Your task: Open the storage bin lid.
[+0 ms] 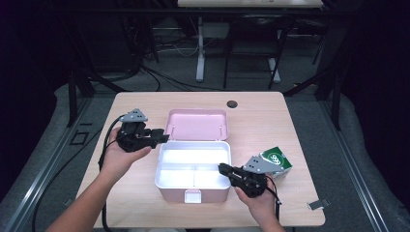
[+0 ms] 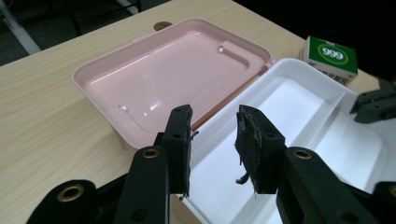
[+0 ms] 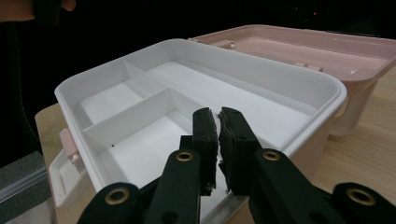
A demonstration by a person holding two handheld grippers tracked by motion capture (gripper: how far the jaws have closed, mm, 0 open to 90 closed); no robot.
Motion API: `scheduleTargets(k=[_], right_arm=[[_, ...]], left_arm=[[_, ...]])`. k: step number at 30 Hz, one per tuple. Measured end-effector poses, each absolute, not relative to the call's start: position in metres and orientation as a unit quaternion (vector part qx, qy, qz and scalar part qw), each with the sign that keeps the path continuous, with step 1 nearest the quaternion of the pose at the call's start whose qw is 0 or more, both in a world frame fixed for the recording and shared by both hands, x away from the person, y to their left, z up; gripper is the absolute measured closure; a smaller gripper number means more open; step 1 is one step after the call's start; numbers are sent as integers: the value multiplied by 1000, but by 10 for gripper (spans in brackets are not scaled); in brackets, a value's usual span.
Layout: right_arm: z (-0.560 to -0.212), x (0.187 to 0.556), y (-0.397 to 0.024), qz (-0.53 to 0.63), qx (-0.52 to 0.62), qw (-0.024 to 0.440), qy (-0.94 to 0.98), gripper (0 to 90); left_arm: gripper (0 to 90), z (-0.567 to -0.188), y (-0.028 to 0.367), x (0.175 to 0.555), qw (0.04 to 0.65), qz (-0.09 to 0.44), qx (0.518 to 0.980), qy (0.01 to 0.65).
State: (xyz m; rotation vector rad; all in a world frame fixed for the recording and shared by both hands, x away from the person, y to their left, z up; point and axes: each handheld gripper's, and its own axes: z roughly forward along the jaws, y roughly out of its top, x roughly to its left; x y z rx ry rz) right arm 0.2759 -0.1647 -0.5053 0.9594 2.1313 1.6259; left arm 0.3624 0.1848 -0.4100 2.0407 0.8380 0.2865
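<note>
At the middle of the table sits the pink box, its lid swung fully back and lying flat behind it, still joined along the rear edge. Inside is a white tray with one long compartment at the back and two smaller ones in front, all bare. A small latch tab hangs at the front wall.

The right gripper holds the tray's near right rim: its fingers are clenched almost together with the thin white wall pinched between them, steadying the box. The left gripper hangs over the tray's rear left corner, close by the hinge line; its fingers stand released, well parted, with nothing between them.

Just beyond the right hand, near the table's right edge, stands a green and white carton, apart from the box.

The step in hand looks like leaving the opened lid and turning to what should go in. To do it well, I judge the right grip should stay on the rim so the light box does not slide, while the left gripper lifts clear of the lid's edge before travelling, so it does not catch the hinge or tip the lid forward. Any reach toward the carton should pass above the tray wall.
</note>
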Motion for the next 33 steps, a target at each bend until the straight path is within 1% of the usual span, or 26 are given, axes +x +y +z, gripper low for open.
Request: scheduleTargets(k=[4, 8, 9, 13, 15, 16, 19, 23, 29, 33], right_arm=[[-505, 275, -165, 566, 333, 145, 740, 839], [-505, 275, -165, 567, 331, 143, 741, 827], [-505, 275, -165, 567, 331, 143, 741, 827], [-505, 273, -164, 566, 328, 145, 743, 817], [-505, 273, -164, 565, 327, 148, 743, 814], [-505, 273, -164, 566, 326, 147, 743, 808], [-505, 273, -164, 567, 325, 145, 743, 803], [-505, 272, -164, 569, 323, 143, 743, 790], [-505, 272, -164, 570, 321, 140, 743, 769], [-504, 272, -164, 568, 323, 138, 744, 761]], left_arm=[[660, -401, 179, 360, 419, 116, 847, 307], [669, -396, 168, 358, 380, 123, 876, 270], [671, -396, 168, 358, 380, 123, 876, 270], [677, -394, 159, 358, 350, 127, 898, 235], [699, -392, 154, 357, 339, 127, 907, 216], [728, -390, 150, 357, 324, 125, 915, 205], [744, -388, 145, 358, 312, 119, 922, 197], [758, -386, 136, 361, 292, 95, 934, 182], [790, -383, 120, 361, 254, 88, 948, 172], [757, -384, 114, 362, 240, 80, 954, 160]])
